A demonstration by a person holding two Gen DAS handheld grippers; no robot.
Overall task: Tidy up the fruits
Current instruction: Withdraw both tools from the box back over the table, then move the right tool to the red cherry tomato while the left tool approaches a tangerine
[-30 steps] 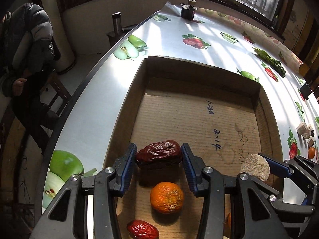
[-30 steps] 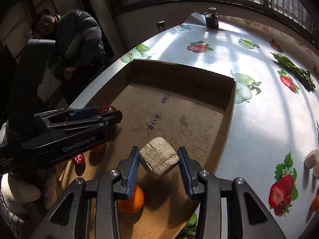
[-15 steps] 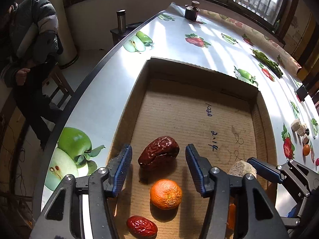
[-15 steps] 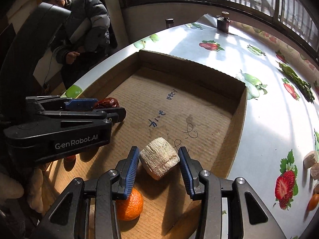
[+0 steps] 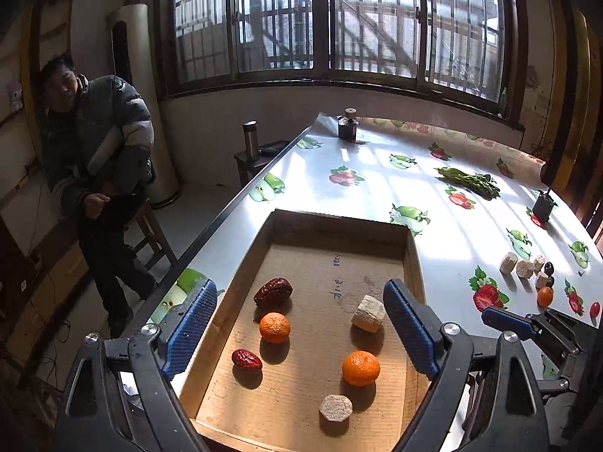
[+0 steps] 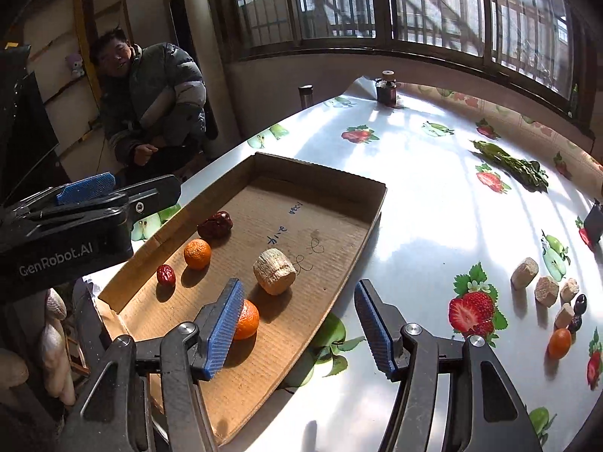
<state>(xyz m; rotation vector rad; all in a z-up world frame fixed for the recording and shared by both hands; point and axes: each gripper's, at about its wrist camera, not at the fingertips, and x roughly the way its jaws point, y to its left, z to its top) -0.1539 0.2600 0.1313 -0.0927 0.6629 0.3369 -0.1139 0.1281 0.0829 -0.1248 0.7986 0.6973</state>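
Left wrist view: the cardboard tray (image 5: 241, 286) lies on a table (image 5: 377, 192) with a fruit-print cloth, and it serves as the landmark. Inside it, along its left side, sit a large wrinkled dark-red date (image 5: 273, 292), an orange tangerine (image 5: 275, 327) just nearer than that, and a small glossy red date (image 5: 246, 359) nearest. Along the tray's right side lie a pale fibrous chunk (image 5: 368, 313), a second tangerine (image 5: 360, 368), and a round beige piece (image 5: 335, 407) by the near wall. All six rest apart from one another on the corrugated floor. The left gripper (image 5: 299, 329) hangs above the tray's near half, blue pads spread wide, holding and touching nothing. Right of the tray, the right gripper (image 5: 507, 322) shows side-on; its opening cannot be judged here. Well right of the tray, a loose cluster (image 5: 527, 265) of beige pieces, dark fruits and a small orange sits on the cloth.

Right wrist view: the tray (image 6: 373, 207) runs diagonally. The right gripper (image 6: 299, 329) straddles its right wall, jaws wide apart and empty, left pad over the nearer tangerine (image 6: 247, 320). The fibrous chunk (image 6: 274, 271) lies just beyond it. The left gripper (image 6: 86, 184) hovers off the tray's left edge.
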